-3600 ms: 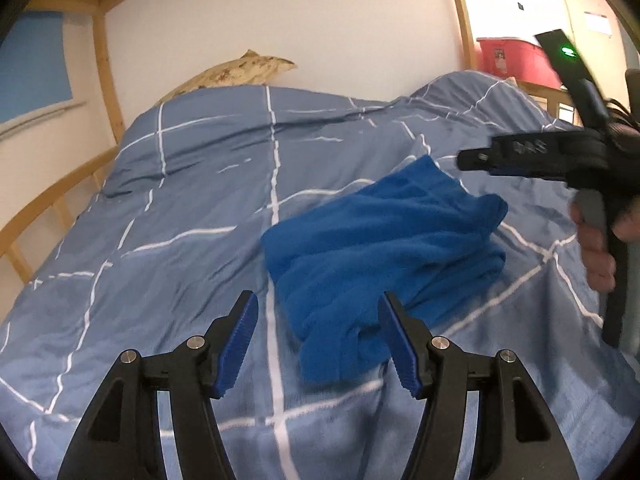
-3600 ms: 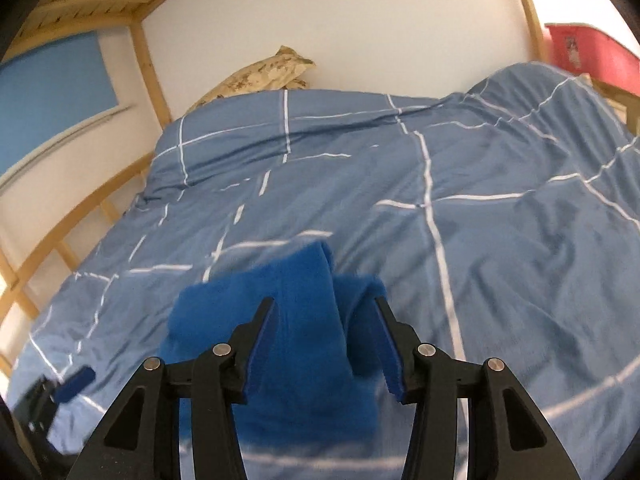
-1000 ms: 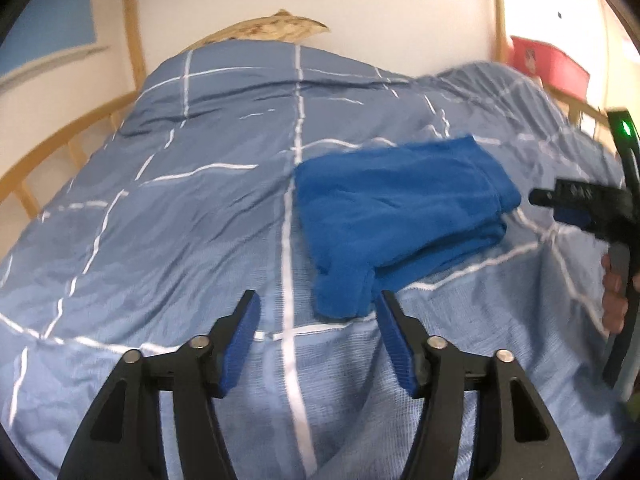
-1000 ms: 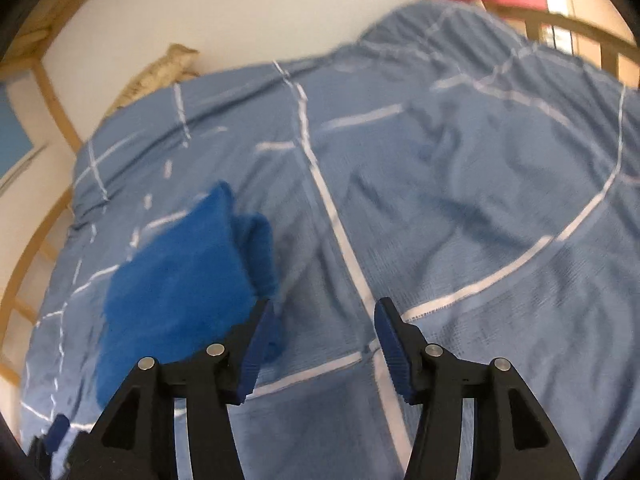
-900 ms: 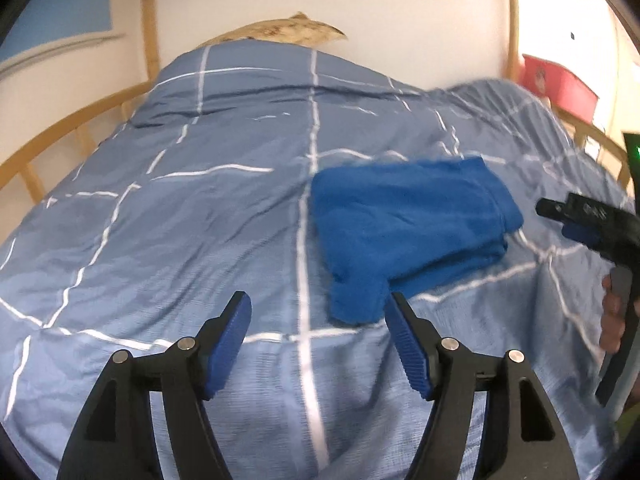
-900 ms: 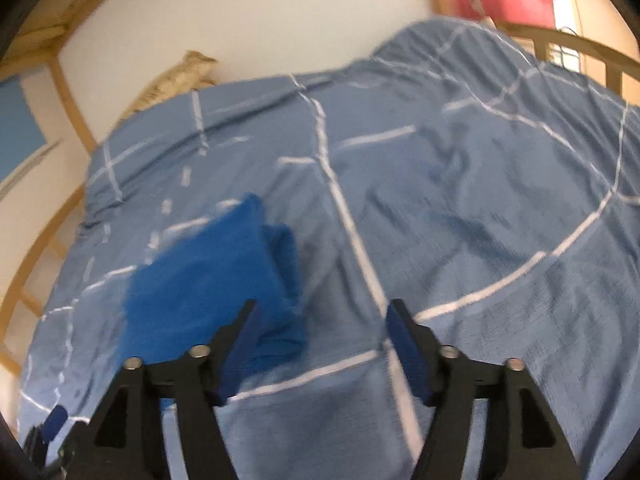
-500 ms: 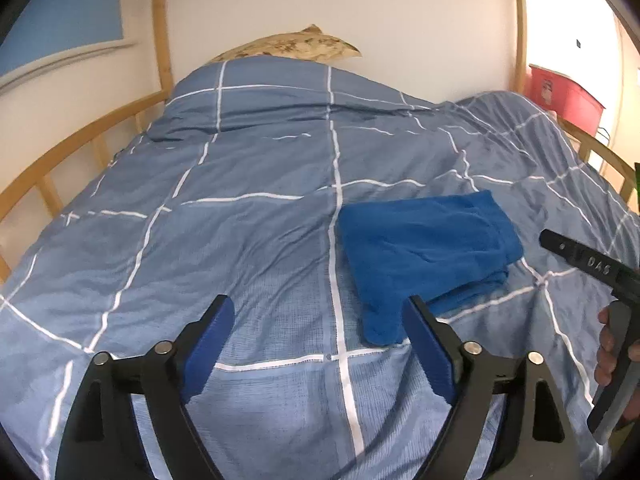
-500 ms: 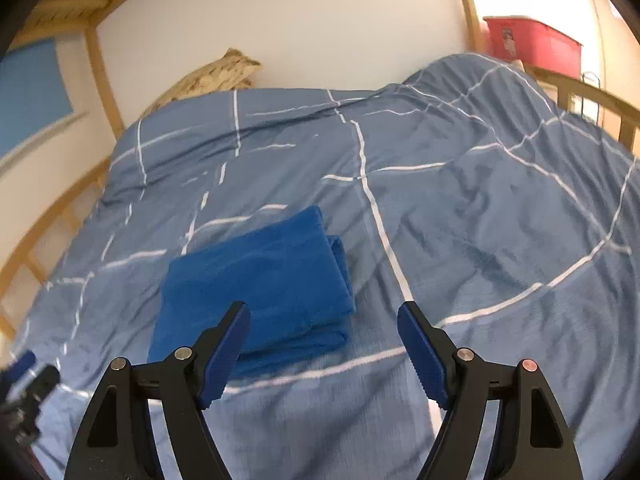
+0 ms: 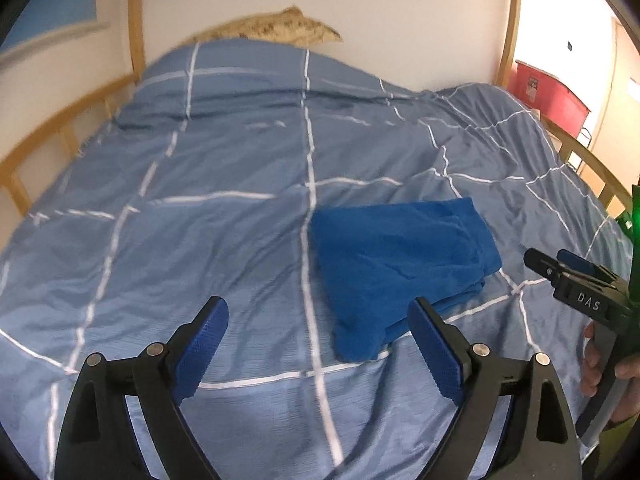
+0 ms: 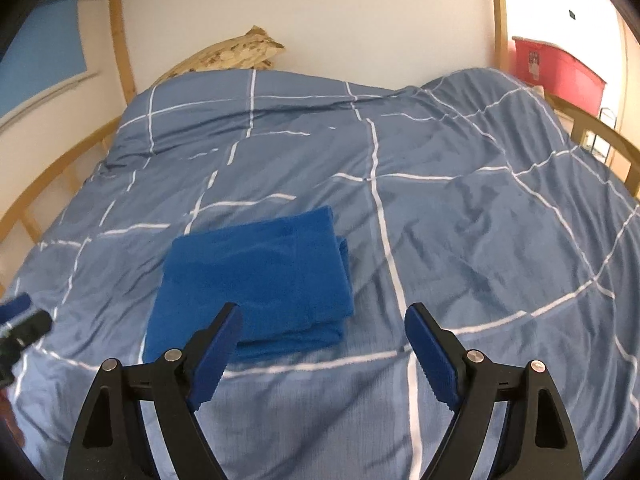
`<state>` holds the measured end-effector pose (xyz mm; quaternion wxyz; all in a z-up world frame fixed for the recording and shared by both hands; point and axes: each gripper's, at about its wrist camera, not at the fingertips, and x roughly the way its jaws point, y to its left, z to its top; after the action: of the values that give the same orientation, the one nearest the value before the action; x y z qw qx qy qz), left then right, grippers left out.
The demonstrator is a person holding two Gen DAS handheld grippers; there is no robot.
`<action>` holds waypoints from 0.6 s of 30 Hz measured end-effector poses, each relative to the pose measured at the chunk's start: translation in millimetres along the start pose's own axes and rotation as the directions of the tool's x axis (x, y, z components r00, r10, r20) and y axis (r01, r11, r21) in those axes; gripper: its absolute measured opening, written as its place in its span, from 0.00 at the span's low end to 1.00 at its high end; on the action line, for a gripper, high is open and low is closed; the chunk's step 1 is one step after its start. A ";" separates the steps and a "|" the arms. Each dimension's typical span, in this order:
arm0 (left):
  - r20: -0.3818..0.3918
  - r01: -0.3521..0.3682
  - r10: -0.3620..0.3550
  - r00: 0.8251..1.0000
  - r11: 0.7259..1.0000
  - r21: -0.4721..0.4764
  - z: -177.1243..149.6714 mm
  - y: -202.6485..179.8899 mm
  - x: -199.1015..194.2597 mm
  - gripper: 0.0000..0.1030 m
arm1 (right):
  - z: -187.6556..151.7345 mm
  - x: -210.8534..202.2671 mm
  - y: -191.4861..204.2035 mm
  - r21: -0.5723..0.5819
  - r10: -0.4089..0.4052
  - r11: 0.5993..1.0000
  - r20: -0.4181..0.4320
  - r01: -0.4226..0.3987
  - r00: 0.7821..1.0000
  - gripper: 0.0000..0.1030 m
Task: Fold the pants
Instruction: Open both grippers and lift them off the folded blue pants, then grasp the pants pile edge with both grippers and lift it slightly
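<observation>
The blue pants lie folded into a flat stack on the blue checked duvet. My left gripper hovers above the duvet just short of the stack's near edge; its jaws are opening wide and nothing is between them. My right gripper hangs over the stack's near right corner, its jaws also opening with only air between them. In the left wrist view the right gripper shows at the right edge in a person's hand.
A patterned pillow lies at the head of the bed against the white wall. Wooden bed rails run along both sides. A red storage box stands beyond the right rail.
Both grippers have risen and drawn back from the folded pants while their jaws spread wider. The pants stay where they lie on the duvet.
</observation>
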<state>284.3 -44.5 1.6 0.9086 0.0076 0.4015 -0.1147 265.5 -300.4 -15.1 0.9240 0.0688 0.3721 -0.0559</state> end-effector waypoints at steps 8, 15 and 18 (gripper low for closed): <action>-0.126 0.072 -0.078 0.989 0.996 -0.055 10.0 3.6 50.9 0.89 | 13.0 31.0 -8.7 0.078 0.003 0.997 -0.070 0.003 0.998 0.81; -0.218 0.098 -0.113 0.970 0.992 -0.079 26.0 2.8 94.1 0.89 | 16.5 70.5 -21.2 0.219 0.099 0.974 -0.177 -0.059 0.979 0.81; -0.228 0.093 -0.109 0.967 0.993 -0.078 31.2 -0.3 109.1 0.89 | 17.8 82.9 -28.8 0.279 0.129 0.957 -0.186 -0.074 0.974 0.81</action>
<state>378.0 -70.2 -57.0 0.8482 -0.0297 0.5084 -0.1458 332.6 -336.1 -62.4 0.8649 0.2188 0.4487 -0.0512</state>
